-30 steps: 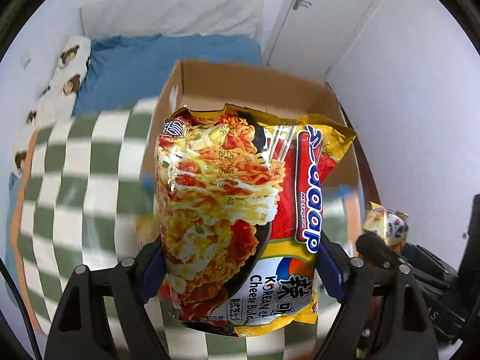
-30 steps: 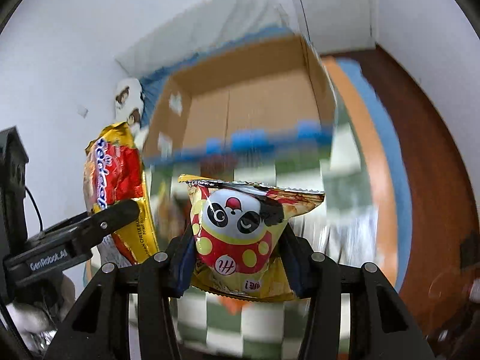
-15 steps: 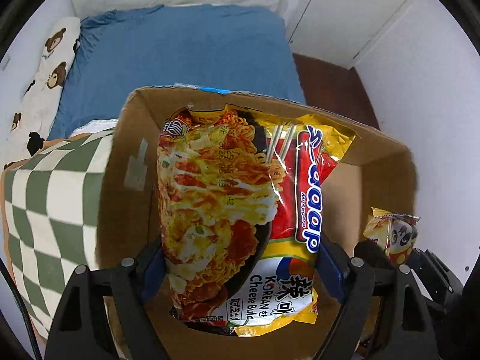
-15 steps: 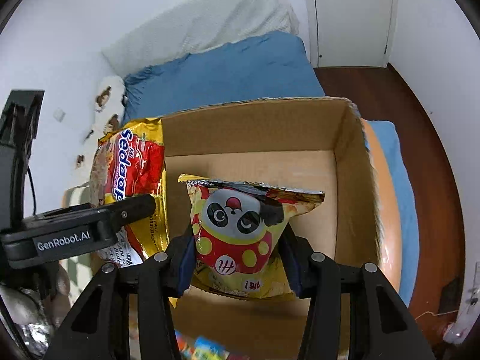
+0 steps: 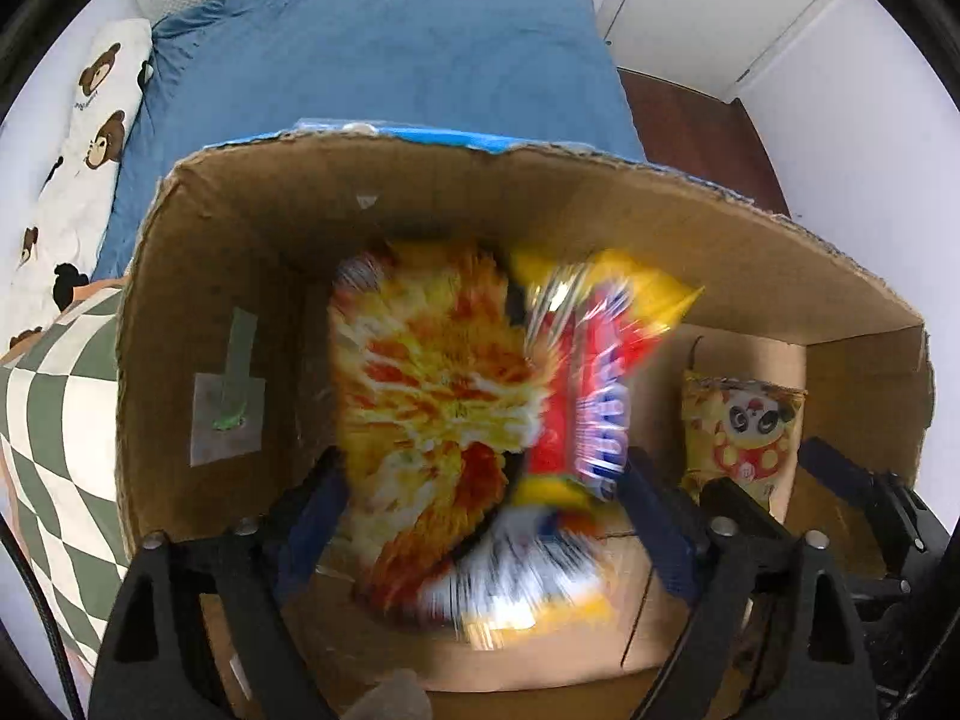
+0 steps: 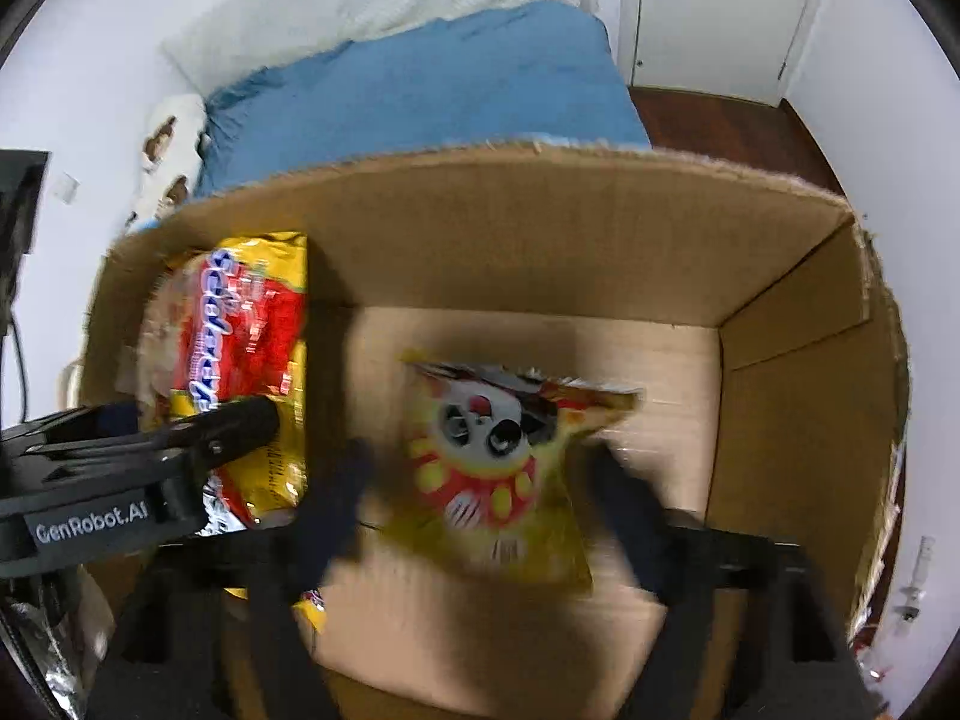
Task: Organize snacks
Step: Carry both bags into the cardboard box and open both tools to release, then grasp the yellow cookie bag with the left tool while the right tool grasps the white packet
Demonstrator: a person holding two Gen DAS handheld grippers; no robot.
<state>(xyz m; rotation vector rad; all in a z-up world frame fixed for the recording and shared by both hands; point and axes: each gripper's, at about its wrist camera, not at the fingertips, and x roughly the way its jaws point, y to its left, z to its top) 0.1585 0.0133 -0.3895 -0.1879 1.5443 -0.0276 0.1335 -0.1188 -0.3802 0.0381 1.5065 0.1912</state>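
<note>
A yellow and red noodle packet (image 5: 480,414) is blurred with motion inside the open cardboard box (image 5: 240,276). My left gripper (image 5: 486,504) has its jaws spread wider than the packet, which drops between them. A yellow panda snack bag (image 6: 504,462), also blurred, falls inside the box (image 6: 798,396) between the spread jaws of my right gripper (image 6: 486,510). The panda bag also shows in the left wrist view (image 5: 741,432), and the noodle packet in the right wrist view (image 6: 240,354).
The box stands on a bed with a blue sheet (image 5: 384,54) and a green checked blanket (image 5: 54,432). A bear-print pillow (image 5: 78,120) lies at the left. A white door (image 6: 714,6) and dark wooden floor (image 6: 720,114) are behind.
Both grippers moved over and down into the box. Both opened: the noodle packet and the panda bag, held firmly before, now drop free and blurred.
</note>
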